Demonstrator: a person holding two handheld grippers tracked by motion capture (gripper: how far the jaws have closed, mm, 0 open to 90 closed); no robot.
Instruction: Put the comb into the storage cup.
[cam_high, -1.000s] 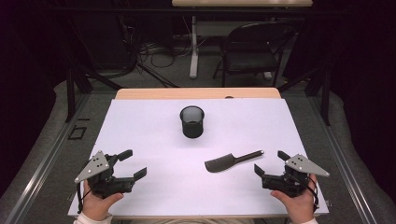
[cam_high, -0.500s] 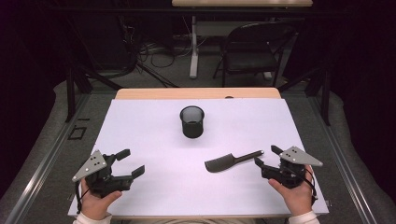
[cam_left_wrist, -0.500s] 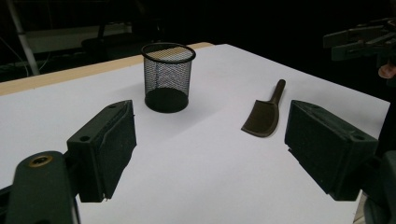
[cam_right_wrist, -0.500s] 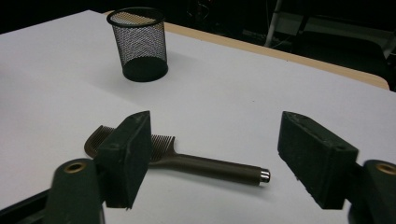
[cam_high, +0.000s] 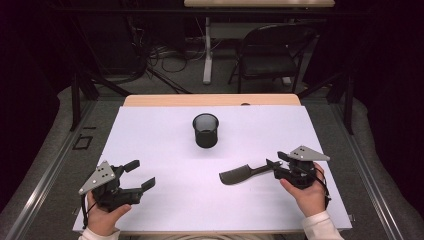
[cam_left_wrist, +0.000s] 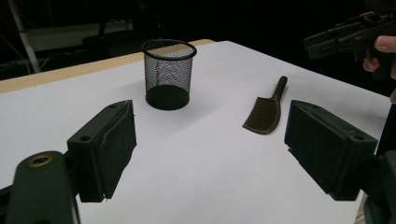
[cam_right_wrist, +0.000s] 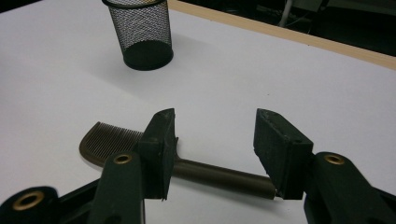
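- From the high view I see a white table (cam_high: 165, 145) with a black mesh cup (cam_high: 206, 130) standing upright near its middle, a little toward 12 o'clock.
- A dark comb (cam_high: 241, 173) lies flat on the white surface at about 4 o'clock from the cup, well apart from it, toothed blade toward the centre and handle pointing out toward 3 o'clock.
- My right gripper (cam_high: 274, 165) sits at the handle end of the comb. In the right gripper view its jaws stand wide apart over the handle, one on each side along its length; the handle passes beneath them and I cannot tell whether either jaw touches it. The comb is not clamped.
- My left gripper (cam_high: 140, 175) is at about 8 o'clock from the cup, held in my left hand (cam_high: 102, 220) near the front edge of the table. Its jaws are spread wide with nothing between them.
- In the left gripper view the cup stands ahead and the comb lies off toward 2 o'clock.
- I can read no brand, label or writing on the cup, comb or grippers.
- A dark folding chair (cam_high: 272, 55) stands beyond the far edge of the table, at about 1 o'clock.
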